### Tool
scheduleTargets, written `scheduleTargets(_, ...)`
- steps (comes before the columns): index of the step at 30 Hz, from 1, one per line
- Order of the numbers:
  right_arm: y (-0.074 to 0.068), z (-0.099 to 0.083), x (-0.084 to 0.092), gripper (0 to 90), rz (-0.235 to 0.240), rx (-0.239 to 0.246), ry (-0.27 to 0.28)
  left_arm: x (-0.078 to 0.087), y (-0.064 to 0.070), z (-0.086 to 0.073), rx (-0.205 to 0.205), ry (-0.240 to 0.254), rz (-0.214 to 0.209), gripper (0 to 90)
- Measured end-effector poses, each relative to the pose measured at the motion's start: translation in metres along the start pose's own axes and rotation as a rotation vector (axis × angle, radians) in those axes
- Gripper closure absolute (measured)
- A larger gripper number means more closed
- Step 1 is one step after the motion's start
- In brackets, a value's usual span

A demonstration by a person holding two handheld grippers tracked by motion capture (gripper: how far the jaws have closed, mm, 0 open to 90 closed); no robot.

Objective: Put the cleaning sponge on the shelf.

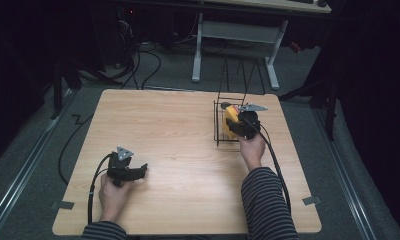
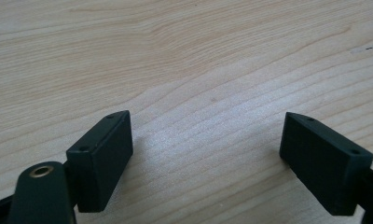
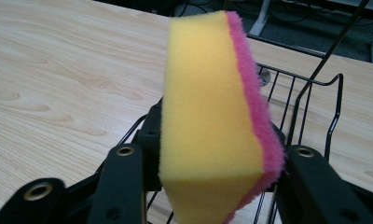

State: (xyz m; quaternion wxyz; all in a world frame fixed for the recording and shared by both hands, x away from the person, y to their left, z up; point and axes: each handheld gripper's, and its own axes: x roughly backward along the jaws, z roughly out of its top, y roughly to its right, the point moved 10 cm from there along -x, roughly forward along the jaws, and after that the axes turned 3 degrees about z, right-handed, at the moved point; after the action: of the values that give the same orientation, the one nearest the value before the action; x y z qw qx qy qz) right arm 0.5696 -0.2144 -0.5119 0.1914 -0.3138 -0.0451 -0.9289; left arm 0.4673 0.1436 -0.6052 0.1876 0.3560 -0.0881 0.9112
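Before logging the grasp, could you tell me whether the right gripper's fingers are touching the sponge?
Touching: the right gripper view shows the sponge clamped between both black fingers.

Left gripper (image 2: 208, 158) with two black jaws spread wide apart, nothing between them, screw holes on each jaw face, brass-ringed hole at lower left, light wooden table (image 2: 184, 60) with wavy grain beneath

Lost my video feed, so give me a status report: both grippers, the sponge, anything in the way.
Left hand-held gripper open, low over bare table. Right hand-held gripper shut on sponge, above wire basket. Nothing in the way.
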Motion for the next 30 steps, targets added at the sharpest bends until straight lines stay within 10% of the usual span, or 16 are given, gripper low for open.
scheduleTargets(30, -0.003, -0.002, 0.030, 26.3, 0.043, 0.013, 0.006, 0.000, 0.000, 0.000, 0.000, 0.000, 0.000, 17.7)
